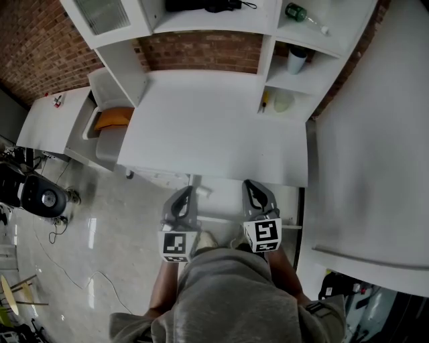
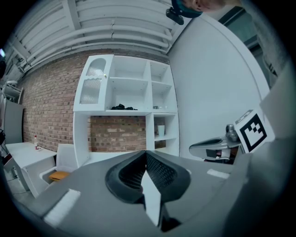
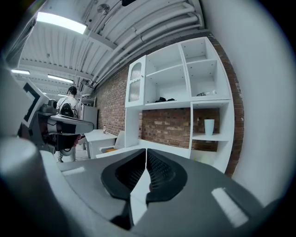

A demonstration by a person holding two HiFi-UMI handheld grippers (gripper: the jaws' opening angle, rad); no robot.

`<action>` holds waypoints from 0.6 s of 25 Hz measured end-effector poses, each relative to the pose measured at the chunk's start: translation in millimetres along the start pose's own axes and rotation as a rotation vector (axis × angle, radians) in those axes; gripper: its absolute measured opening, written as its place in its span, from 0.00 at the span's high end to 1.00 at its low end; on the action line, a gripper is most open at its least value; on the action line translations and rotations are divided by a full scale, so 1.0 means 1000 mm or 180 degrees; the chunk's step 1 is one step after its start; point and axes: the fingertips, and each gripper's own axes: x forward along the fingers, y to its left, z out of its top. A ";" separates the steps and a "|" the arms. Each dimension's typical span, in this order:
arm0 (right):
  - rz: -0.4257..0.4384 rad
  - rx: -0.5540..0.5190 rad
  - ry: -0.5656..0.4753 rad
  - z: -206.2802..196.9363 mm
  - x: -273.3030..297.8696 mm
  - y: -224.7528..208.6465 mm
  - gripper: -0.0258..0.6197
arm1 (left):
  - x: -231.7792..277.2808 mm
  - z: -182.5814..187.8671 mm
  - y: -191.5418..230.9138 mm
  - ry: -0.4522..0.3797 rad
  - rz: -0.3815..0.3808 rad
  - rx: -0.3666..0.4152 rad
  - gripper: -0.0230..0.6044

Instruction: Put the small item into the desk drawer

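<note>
Both claws are pressed shut on nothing. In the head view the left gripper [image 1: 181, 204] and right gripper [image 1: 259, 199] hang side by side just below the front edge of the white desk [image 1: 214, 127], tips toward it. The drawer [image 1: 224, 204] lies between them under that edge; I cannot tell whether it is pulled out. The desk top is bare. Which thing is the small item is unclear: the shelf unit [image 1: 268, 67] at the back right corner holds a yellow object [image 1: 265, 100], a white cup [image 1: 297, 60] and, higher, a green bottle [image 1: 295, 12].

The left gripper view shows its pads meeting at the tip with nothing between them. The shelf unit stands ahead and the right gripper is beside it.

The right gripper view shows the same: pads together and empty, aimed at the shelves, with a person [image 3: 68, 107] far off at the left.

The step in hand looks like the reach for the item. I would spread one claw before it nears the shelf, enter the compartment level so as not to knock the cup, and pinch the item across its narrow side. The other claw should see to the drawer.
</note>
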 end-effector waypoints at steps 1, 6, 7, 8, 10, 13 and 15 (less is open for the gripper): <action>0.0002 0.0020 0.0003 -0.001 -0.001 0.000 0.95 | 0.000 0.000 0.000 -0.0001 0.0004 0.0000 0.94; -0.0018 0.0021 -0.0003 -0.001 -0.002 -0.004 0.96 | -0.001 0.001 0.001 -0.0019 0.0025 -0.0008 0.94; -0.0021 0.0016 -0.0004 -0.001 -0.002 -0.005 0.96 | 0.000 0.001 0.001 -0.0019 0.0027 -0.0008 0.94; -0.0024 0.0014 0.0000 -0.001 -0.001 -0.006 0.96 | 0.000 0.001 0.001 -0.0017 0.0029 -0.0007 0.94; -0.0018 0.0025 0.0018 -0.002 0.000 -0.007 0.96 | 0.000 0.001 0.001 -0.0011 0.0035 -0.0004 0.94; -0.0003 0.0037 0.0047 -0.005 0.000 -0.006 0.96 | 0.000 0.001 0.001 -0.0002 0.0040 -0.0001 0.94; 0.0010 0.0032 0.0055 -0.005 0.000 -0.004 0.96 | -0.001 0.001 0.001 0.0004 0.0037 0.0003 0.94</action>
